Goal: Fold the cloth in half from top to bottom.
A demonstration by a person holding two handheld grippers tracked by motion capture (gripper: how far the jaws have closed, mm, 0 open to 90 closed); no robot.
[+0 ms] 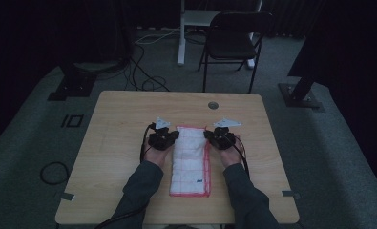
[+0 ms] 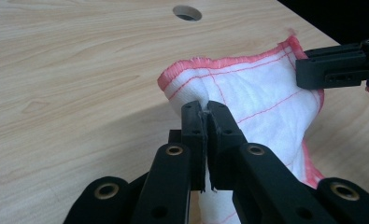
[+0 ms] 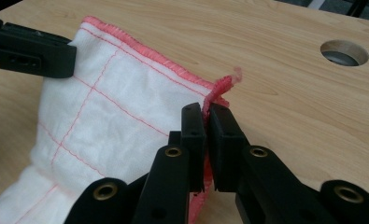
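Wooden table (image 1: 119, 157) (cable hole near far edge), dim carpeted room, folding chair (image 1: 234, 40), both hand-held grippers clenched on cloth (image 1: 191, 162) corners.

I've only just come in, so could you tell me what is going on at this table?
A person at a wooden table is working a white cloth with a pink border using two handheld grippers. The left gripper is shut on the cloth's far left corner and the right gripper is shut on its far right corner. That far end is raised a little, while the rest of the folded cloth lies flat towards the person.
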